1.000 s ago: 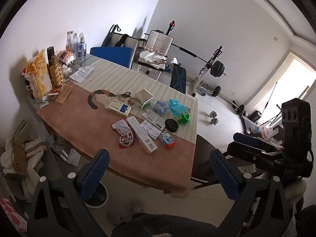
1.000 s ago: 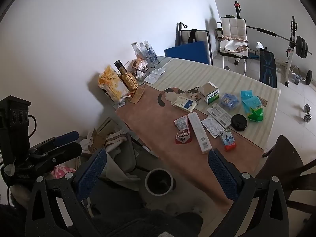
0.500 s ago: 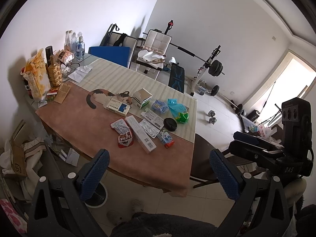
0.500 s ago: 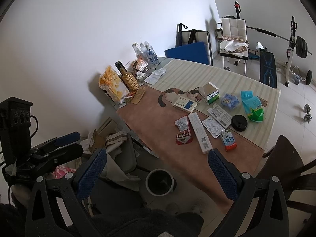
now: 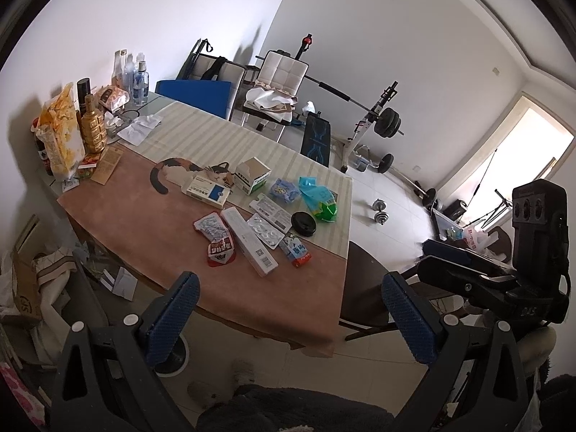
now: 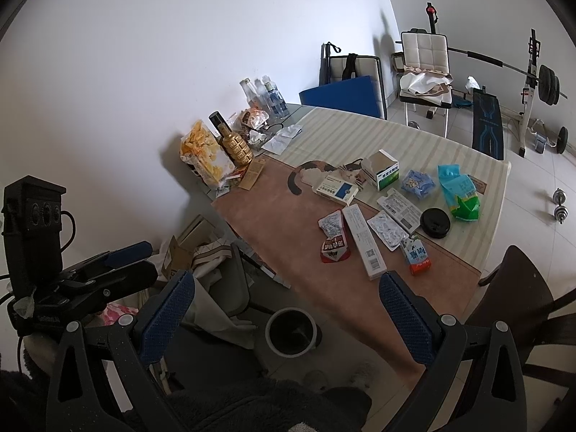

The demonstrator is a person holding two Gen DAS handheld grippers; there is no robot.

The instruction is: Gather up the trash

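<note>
Trash lies scattered on the table (image 5: pixel 118 212): a red snack wrapper (image 5: pixel 220 252), a long white box (image 5: pixel 249 240), blister packs (image 5: pixel 265 231), a black lid (image 5: pixel 303 223), a teal-green bag (image 5: pixel 318 198), a small carton (image 5: pixel 296 250) and medicine boxes (image 5: pixel 252 175). The same pile shows in the right wrist view, with the red wrapper (image 6: pixel 334 248) and black lid (image 6: pixel 435 222). A round bin (image 6: pixel 291 331) stands on the floor by the table's near edge. My left gripper (image 5: pixel 288 309) and right gripper (image 6: pixel 284 309) are both open and empty, held well back from the table.
Bottles, a gold bottle (image 5: pixel 93 129) and a chip bag (image 5: pixel 61 136) stand at the table's far left. A dark chair (image 6: pixel 518 309) stands at the right of the table. Cardboard and bags (image 6: pixel 201 252) clutter the floor on the left. Gym equipment (image 5: pixel 374 122) stands behind.
Both views have shifted only slightly; the table sits a little farther away and lower left. Both grippers stay open and empty.
</note>
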